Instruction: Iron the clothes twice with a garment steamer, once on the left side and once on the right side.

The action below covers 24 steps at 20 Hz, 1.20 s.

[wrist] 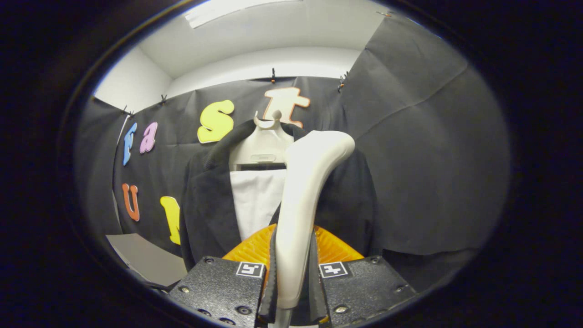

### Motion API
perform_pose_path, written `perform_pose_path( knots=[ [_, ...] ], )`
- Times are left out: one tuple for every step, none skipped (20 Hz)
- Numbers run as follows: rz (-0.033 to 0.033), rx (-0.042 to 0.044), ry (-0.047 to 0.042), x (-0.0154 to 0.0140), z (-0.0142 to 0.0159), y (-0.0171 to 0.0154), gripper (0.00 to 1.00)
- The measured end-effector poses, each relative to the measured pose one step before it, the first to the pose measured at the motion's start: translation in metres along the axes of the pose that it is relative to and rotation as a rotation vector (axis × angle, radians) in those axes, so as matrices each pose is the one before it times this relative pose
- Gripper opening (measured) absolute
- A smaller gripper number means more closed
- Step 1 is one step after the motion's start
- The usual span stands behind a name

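Gripper point(291, 273) clamps steamer handle point(303, 196).

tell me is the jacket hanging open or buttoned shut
Open: the dark jacket on the hanger shows white between its fronts, beyond the steamer the gripper clamps.

The steamer handle point(298, 205) looks like smooth, slightly glossy plastic, pinched in the tool point(291, 278), whose housing is rough, grainy and matt. The jacket point(207, 209) is soft, fuzzy matt cloth on a smooth plastic hanger point(264, 143).
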State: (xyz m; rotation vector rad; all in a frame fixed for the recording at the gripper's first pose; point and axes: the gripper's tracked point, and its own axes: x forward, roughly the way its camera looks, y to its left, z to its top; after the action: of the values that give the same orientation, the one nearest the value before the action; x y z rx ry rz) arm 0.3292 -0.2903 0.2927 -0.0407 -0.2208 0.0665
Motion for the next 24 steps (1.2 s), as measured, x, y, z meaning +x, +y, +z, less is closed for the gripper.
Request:
perform_pose_path(
  knots=[
    [0.00257, 0.00995, 0.00705, -0.00044, -0.00294, -0.00059, 0.31],
    [-0.00053, 0.00513, 0.00597, -0.00067, -0.00174, -0.00001, 0.31],
    [-0.00119, 0.00116, 0.00418, -0.00088, -0.00169, -0.00132, 0.31],
    [-0.00165, 0.00313, 0.00164, -0.00195, -0.00139, -0.00115, 0.31],
    [-0.00139, 0.00518, 0.00369, 0.00013, -0.00111, -0.00008, 0.31],
    [-0.00156, 0.00613, 0.00533, 0.00031, -0.00223, -0.00048, 0.31],
    [-0.00130, 0.00595, 0.00682, -0.00092, -0.00297, -0.00070, 0.31],
    [-0.00208, 0.00636, 0.00687, -0.00132, -0.00300, -0.00150, 0.31],
    [-0.00238, 0.00759, 0.00774, -0.00891, -0.00536, -0.00517, 0.31],
    [-0.00306, 0.00770, 0.00851, -0.00719, -0.00585, -0.00444, 0.31],
    [-0.00205, 0.00771, 0.00770, -0.00364, -0.00387, -0.00238, 0.31],
    [-0.00163, 0.00702, 0.00768, -0.00261, -0.00477, -0.00174, 0.31],
    [-0.00300, 0.00752, 0.00944, -0.00141, -0.00544, -0.00161, 0.31],
    [-0.00137, 0.00581, 0.01582, -0.00154, -0.00758, -0.00202, 0.31],
    [-0.00133, 0.00536, 0.01955, -0.00166, -0.00894, -0.00115, 0.31],
    [-0.00065, 0.00180, 0.01748, -0.00259, -0.00878, -0.00155, 0.31],
    [-0.00134, 0.00039, 0.01479, -0.00111, -0.00768, -0.00024, 0.31],
    [-0.00068, -0.00004, 0.01410, -0.00105, -0.00749, -0.00019, 0.31],
    [0.00034, 0.00088, 0.01316, -0.00200, -0.00840, 0.00000, 0.31],
    [0.00011, 0.00105, 0.01236, -0.00083, -0.00778, -0.00001, 0.31],
    [-0.00152, 0.00129, 0.01214, -0.00062, -0.00732, -0.00021, 0.31],
    [-0.00159, 0.00098, 0.01710, -0.00007, -0.00853, 0.00063, 0.31],
    [0.00096, 0.00147, 0.02035, -0.00016, -0.01022, 0.00095, 0.31],
    [0.00306, -0.00102, 0.01817, -0.00012, -0.00934, 0.00170, 0.31]
  ],
)
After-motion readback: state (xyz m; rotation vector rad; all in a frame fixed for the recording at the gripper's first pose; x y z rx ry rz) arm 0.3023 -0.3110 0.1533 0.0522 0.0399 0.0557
